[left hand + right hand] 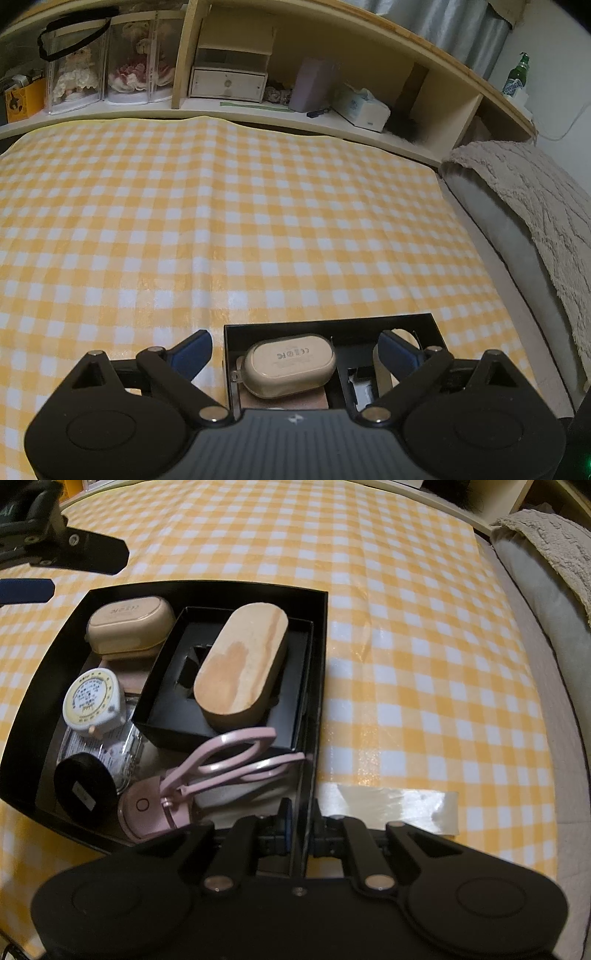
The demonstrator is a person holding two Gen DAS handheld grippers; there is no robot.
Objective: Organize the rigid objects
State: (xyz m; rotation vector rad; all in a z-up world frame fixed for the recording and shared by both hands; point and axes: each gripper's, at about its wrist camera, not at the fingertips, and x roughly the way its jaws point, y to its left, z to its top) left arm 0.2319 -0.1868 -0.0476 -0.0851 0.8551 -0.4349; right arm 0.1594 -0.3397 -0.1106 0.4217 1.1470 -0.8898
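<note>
Checked yellow-and-white cloth (406,635) covers the counter; a strip of clear tape (391,805) lies on it just right of the box.

Shelf unit (332,66) runs along the far edge of the counter, holding boxed dolls (110,70), a small drawer unit (229,83) and a tissue box (364,109). Green bottle (517,75) stands on the shelf's top board at the right end. Grey textured blanket (535,206) lies to the right of the counter.

Black box (37,686), open-topped, sits on the cloth and holds all the small items. Inside it, against the right wall, a smaller black tray (166,686) carries a wooden oval block (240,664) laid slantwise.

Left side of the box, far to near: beige case (129,627), white round tape measure (92,701), black round lid (83,790). A clear plastic packet (125,753) lies under the last two. Pink eyelash curler (207,775) lies along the near edge, handles pointing toward the right wall.

Right gripper (301,823): fingers closed together on the box's right wall near the front corner, one finger inside, one outside.

Left gripper (295,350): fingers spread wide, holding nothing, hovering over the box above the beige case (291,363). Seen from the right wrist, it is at the box's far left corner (55,568).
</note>
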